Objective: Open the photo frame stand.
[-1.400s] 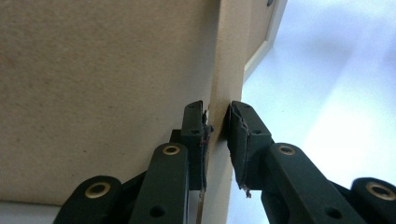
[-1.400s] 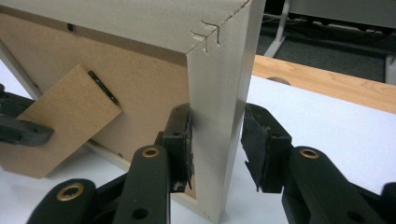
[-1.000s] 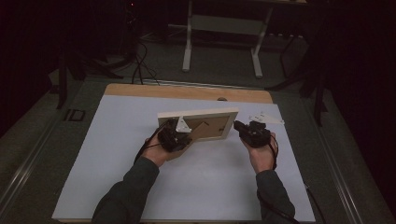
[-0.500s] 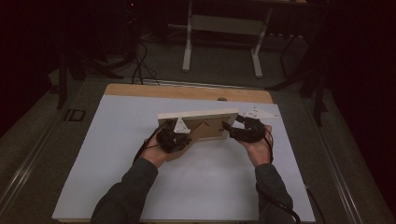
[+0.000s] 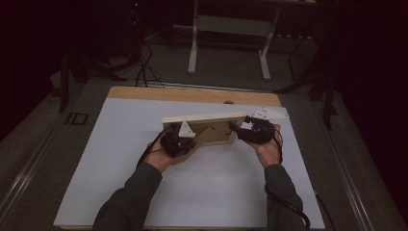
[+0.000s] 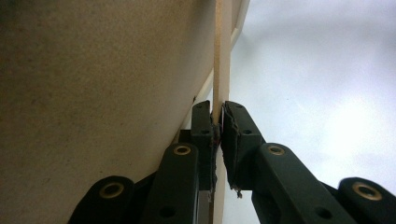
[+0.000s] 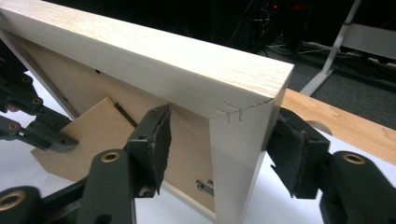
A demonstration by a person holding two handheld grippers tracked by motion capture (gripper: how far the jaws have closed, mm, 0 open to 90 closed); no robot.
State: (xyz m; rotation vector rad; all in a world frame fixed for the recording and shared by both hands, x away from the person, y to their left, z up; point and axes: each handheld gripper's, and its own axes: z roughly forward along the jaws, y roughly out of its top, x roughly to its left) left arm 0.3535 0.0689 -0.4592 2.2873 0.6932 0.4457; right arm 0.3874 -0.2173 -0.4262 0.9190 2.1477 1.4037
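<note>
A light wooden picture frame stands on edge over the white table, its brown backing towards the person. My left gripper is shut on the thin fibreboard stand flap at the frame's lower left; the pads pinch its edge. My right gripper is at the frame's right end. Its jaws straddle the right side rail and have just been closing. The inner pad stands clear of the rail, so this gripper is open.
A white sheet covers the table, with a wooden strip along its far edge. Behind it is dark floor with cables and a metal stand's legs.
The right gripper, which was beside the frame's right end, has opened and slid over the right rail. The frame's right end has dropped slightly. The left gripper kept its grip.
</note>
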